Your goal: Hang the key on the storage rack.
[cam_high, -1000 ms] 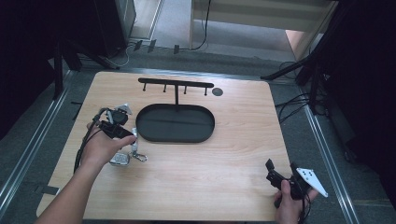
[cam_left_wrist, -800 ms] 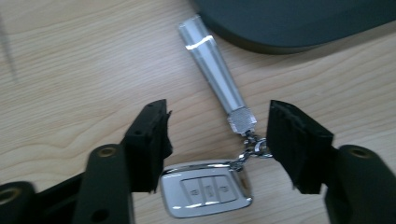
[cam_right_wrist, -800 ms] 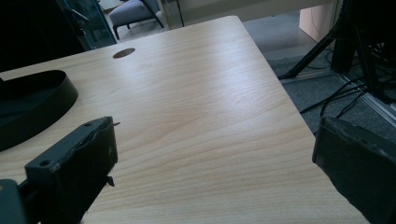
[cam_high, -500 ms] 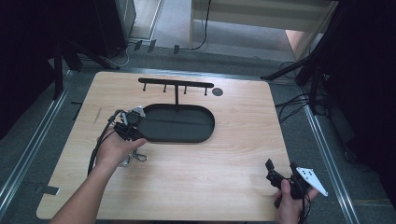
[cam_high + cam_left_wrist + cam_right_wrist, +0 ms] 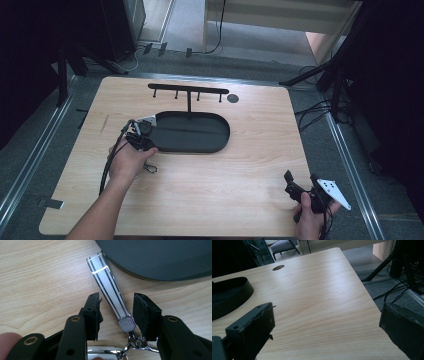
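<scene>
So, my left gripper [image 5: 116, 315] jaws been closing, now narrow, straddling keychain strap [image 5: 108, 288], not pinching yet. Strap white, dark stripes, mesh metal end, lying on table [image 5: 37, 277] beside black tray [image 5: 160, 257]. Right gripper [image 5: 325, 332] jaws wide, nothing between.

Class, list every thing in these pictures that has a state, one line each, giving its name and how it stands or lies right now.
Left tool: jaws just been closing, astride the strap, not yet pressing it.
Keychain strap: flat on the table, tip beside the tray's rim.
Metal clasp: attached to the strap's end.
Black oval tray: lying empty.
Hook rack: upright, nothing hanging.
Right tool: open, holding nothing.
</scene>
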